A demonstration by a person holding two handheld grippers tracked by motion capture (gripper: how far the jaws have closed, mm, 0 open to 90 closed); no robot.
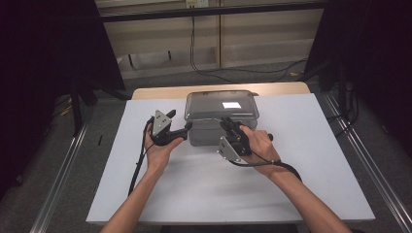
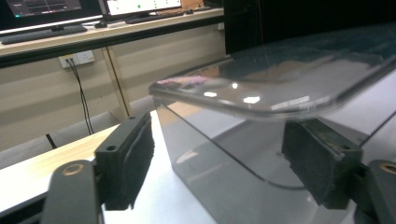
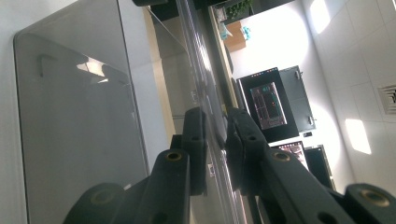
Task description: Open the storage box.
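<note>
A clear plastic box (image 1: pixel 214 136) with a clear lid (image 1: pixel 221 104) stands at the back middle of the white table (image 1: pixel 301 160). My left gripper (image 1: pixel 180 120) is at the box's left front corner. In the left gripper view its jaws straddle that corner below the lid's rim (image 2: pixel 289 79); the left pad (image 2: pixel 128 163) stands off the box wall (image 2: pixel 224 182), so the left gripper (image 2: pixel 222 163) is open. My right gripper (image 1: pixel 226 121) meets the lid's front edge. In the right gripper view the right gripper (image 3: pixel 215 140) is shut on the thin clear lid edge (image 3: pixel 194 70), beside the box body (image 3: pixel 79 116).
A wooden strip (image 1: pixel 160 92) runs along the table's far edge behind the box. Black cables (image 1: pixel 209 68) lie on the floor beyond. Metal rails (image 1: pixel 63 170) flank the table and dark curtains (image 1: pixel 43 48) hang at both sides.
</note>
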